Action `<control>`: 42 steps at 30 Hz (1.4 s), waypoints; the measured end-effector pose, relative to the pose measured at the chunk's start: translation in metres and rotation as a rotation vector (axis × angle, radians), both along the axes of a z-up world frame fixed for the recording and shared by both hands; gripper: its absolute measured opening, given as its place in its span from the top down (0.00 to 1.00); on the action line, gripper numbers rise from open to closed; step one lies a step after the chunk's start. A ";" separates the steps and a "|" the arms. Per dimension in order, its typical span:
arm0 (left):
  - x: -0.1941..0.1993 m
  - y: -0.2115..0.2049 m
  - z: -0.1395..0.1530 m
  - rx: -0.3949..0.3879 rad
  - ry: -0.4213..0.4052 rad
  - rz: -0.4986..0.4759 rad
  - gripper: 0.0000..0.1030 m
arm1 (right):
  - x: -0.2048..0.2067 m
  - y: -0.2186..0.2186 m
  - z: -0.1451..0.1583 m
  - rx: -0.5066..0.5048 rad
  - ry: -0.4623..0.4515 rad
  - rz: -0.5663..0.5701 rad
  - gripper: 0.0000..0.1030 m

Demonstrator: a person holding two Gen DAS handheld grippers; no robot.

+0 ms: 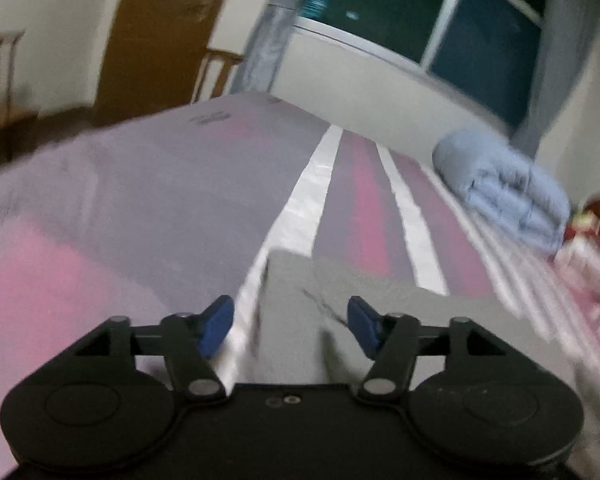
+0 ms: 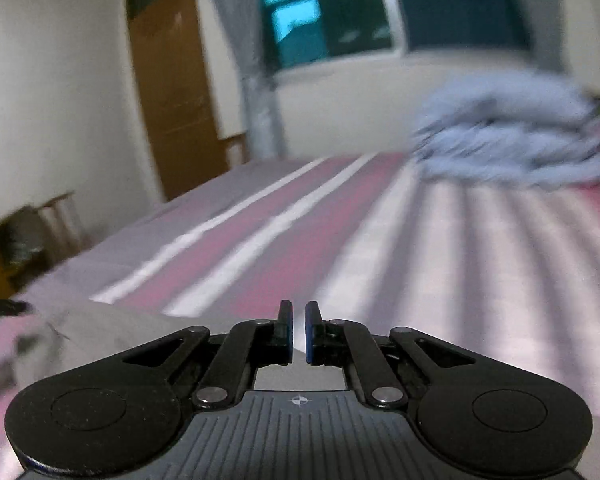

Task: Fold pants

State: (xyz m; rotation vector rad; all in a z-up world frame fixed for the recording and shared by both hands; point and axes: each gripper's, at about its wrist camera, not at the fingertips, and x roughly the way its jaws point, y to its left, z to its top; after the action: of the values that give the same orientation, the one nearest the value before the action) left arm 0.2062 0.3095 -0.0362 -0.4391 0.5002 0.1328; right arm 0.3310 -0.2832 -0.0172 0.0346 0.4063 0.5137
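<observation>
The grey pants (image 1: 340, 300) lay flat on the striped bed (image 1: 180, 200), spread there for folding. The left gripper (image 1: 290, 326) hung just above them, fingers apart and empty. The right gripper (image 2: 299, 332), fingers nearly closed on nothing, pointed past the cloth's edge.

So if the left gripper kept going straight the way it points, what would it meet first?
Probably the grey pants lying on the striped bed just ahead of the open left gripper; blur makes depth uncertain.

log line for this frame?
left gripper open, empty | right gripper shut, empty | grey pants flat on striped bed
</observation>
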 end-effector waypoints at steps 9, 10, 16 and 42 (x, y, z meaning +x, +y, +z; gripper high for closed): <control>-0.022 -0.014 -0.033 -0.278 0.015 -0.002 0.79 | -0.106 -0.088 -0.043 0.065 0.028 -0.262 0.84; -0.018 -0.013 -0.036 -0.286 0.029 0.002 0.79 | -0.109 -0.089 -0.043 0.075 0.030 -0.272 0.82; -0.007 -0.002 -0.047 -0.356 0.020 0.025 0.81 | -0.124 -0.103 -0.035 0.134 0.016 -0.330 0.47; -0.024 -0.071 -0.001 0.019 -0.037 -0.031 0.86 | -0.167 -0.255 -0.056 0.625 0.102 -0.788 0.47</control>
State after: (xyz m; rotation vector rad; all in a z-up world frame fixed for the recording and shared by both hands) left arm 0.1819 0.2380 -0.0376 -0.4142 0.4691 0.1000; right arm 0.1641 -0.5379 -0.0730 0.7960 0.2869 -0.1606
